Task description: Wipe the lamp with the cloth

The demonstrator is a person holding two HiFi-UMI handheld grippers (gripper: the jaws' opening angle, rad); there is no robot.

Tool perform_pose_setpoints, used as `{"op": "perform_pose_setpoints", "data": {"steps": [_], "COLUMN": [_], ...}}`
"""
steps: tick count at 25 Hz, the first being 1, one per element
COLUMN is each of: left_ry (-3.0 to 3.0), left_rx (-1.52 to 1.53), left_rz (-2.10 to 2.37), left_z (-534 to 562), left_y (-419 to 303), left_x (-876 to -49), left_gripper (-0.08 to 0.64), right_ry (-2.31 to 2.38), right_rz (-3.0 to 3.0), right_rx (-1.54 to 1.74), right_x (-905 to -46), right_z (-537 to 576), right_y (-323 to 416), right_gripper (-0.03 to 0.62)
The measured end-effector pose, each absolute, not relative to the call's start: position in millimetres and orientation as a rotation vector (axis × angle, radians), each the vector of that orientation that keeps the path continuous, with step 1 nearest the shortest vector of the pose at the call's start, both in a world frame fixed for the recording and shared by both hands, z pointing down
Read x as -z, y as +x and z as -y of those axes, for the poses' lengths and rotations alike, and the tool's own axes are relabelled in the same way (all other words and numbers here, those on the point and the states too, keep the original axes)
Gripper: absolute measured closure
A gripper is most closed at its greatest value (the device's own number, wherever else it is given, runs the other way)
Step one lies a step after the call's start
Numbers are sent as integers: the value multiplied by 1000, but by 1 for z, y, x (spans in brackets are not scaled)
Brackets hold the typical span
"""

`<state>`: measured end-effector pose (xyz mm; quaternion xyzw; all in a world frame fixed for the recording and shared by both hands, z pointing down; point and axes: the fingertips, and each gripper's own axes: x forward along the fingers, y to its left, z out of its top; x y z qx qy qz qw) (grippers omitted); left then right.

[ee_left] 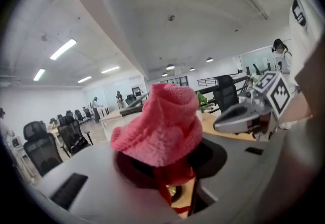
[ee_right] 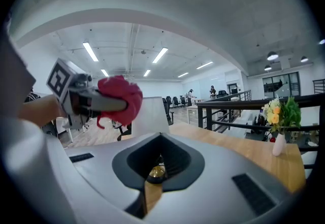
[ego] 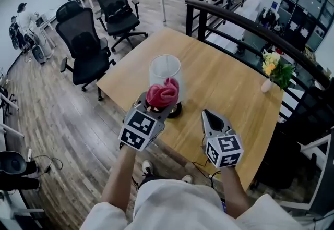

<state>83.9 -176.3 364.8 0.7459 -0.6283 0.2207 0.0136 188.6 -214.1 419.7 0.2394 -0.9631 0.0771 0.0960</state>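
Observation:
The lamp has a white, see-through cylinder shade (ego: pixel 165 71) (ee_right: pixel 150 115) on a black base (ego: pixel 176 111) and stands near the front of the wooden table (ego: pixel 224 83). A pink cloth (ego: pixel 163 93) (ee_left: pixel 163 130) is bunched up in my left gripper (ego: pixel 157 103) (ee_left: pixel 173 171), whose jaws are shut on it. The cloth sits against the lower front of the shade. In the right gripper view the left gripper holds the cloth (ee_right: pixel 121 99) beside the shade. My right gripper (ego: pixel 207 115) (ee_right: pixel 157 169) hovers to the right of the lamp, shut with nothing in it.
A small vase of yellow flowers (ego: pixel 275 69) (ee_right: pixel 281 122) stands at the table's far right corner. A black railing (ego: pixel 245 20) runs behind the table. Black office chairs (ego: pixel 83 49) stand on the floor to the left.

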Motion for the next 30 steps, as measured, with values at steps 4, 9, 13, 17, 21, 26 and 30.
{"op": "perform_pose_setpoints", "data": {"steps": [4, 9, 13, 17, 21, 26, 30], "left_ry": [2319, 2219, 2200, 2201, 2184, 2144, 2113], "left_rx": [-792, -958, -1012, -973, -940, -953, -960], "left_rz": [2071, 2073, 2029, 1925, 1857, 1785, 1755], "left_z": [191, 208, 213, 220, 219, 216, 214], "left_y": [72, 60, 72, 82, 85, 90, 91], "left_x": [-321, -345, -372, -406, -434, -465, -481], "left_gripper": [390, 390, 390, 390, 391, 391, 391], "right_ry": [700, 704, 725, 747, 755, 755, 754], "right_rz": [2863, 2864, 2856, 2844, 2846, 2845, 2841], "right_rx": [-233, -244, -252, -267, -278, -281, -287], "right_x": [-418, -419, -420, -424, -425, -426, -427], "right_z": [214, 216, 221, 226, 229, 230, 231], "right_y": [191, 195, 201, 209, 209, 211, 214], "right_gripper": [580, 580, 580, 580, 580, 580, 580]}}
